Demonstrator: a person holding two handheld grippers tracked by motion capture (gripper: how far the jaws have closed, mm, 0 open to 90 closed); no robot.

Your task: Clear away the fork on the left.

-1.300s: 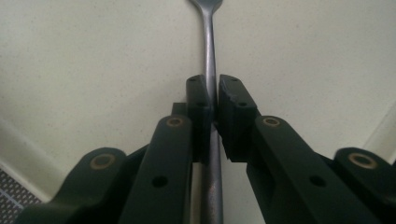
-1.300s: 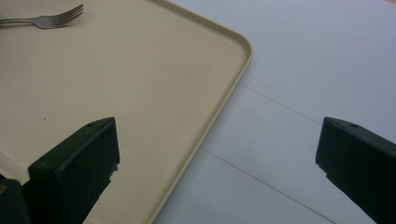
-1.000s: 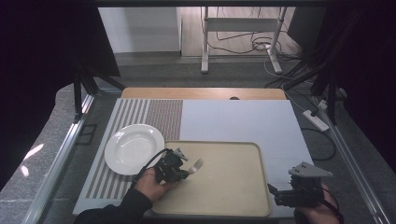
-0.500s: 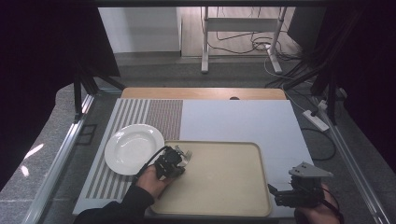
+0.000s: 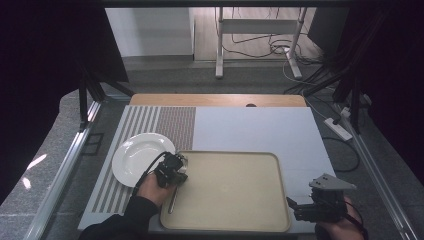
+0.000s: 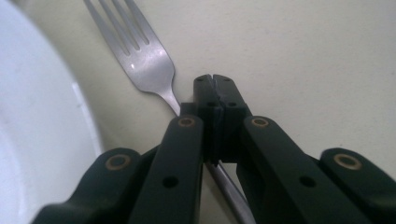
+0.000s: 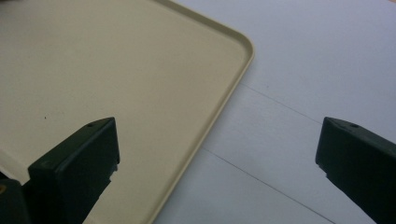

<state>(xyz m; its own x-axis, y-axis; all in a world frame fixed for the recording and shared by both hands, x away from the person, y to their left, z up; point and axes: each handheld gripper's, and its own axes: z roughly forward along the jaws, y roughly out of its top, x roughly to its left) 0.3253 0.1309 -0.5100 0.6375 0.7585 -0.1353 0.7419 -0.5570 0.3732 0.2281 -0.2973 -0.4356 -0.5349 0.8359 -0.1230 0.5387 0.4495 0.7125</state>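
High view, nearest first: at about 5 o'clock the right gripper (image 5: pixel 300 209) sits off the tray's near right corner, over the pale bench (image 5: pixel 250 130) cover. At about 7 o'clock the left gripper (image 5: pixel 172 169) is held over the near left part of the beige tray (image 5: pixel 235 185), its hand and dark sleeve coming in from the bottom edge. A fork (image 5: pixel 173 197) handle runs from under that gripper toward 6 o'clock, along the tray's left rim. Just past it, at about 10 o'clock from the gripper, a white plate (image 5: pixel 135 157) rests on the striped mat, just beside the tray's far left corner.

Left gripper view: the jaws are pressed together on the fork's (image 6: pixel 140 51) neck, the handle passing under them toward 6 o'clock and the tines pointing to 11 o'clock over the tray. The plate's (image 6: pixel 42 116) rim curves along at 9 o'clock.

Right gripper view: the jaws stand spread wide with nothing between them, above the tray's (image 7: pixel 224 93) rounded corner at 12 o'clock.
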